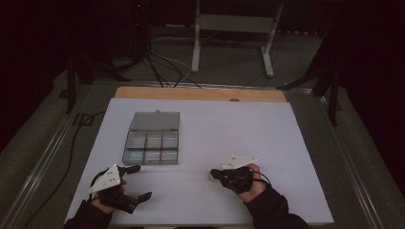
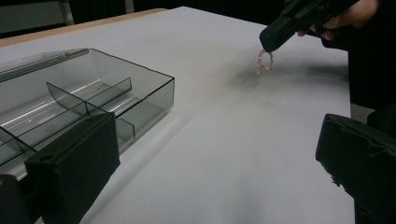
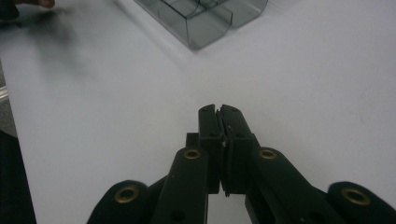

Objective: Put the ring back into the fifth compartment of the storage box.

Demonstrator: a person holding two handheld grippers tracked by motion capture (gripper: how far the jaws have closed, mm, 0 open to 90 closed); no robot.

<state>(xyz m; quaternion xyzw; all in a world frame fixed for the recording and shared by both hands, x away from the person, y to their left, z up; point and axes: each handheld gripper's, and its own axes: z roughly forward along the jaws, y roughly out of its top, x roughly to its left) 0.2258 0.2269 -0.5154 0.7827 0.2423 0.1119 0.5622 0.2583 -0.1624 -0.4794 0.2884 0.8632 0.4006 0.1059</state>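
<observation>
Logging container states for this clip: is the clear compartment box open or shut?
Open. The compartment box has its lid folded back flat behind it, and the dividers stand uncovered.

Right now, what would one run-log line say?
right gripper: shut on small ring | left gripper: open | clear grey plastic compartment box: lid open

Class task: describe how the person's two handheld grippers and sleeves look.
Both the left gripper and the right gripper are black, each topped by a pale grey three-cornered plate. Brass-coloured rivets dot the right gripper's jaw links. The person's sleeves are dark.
</observation>
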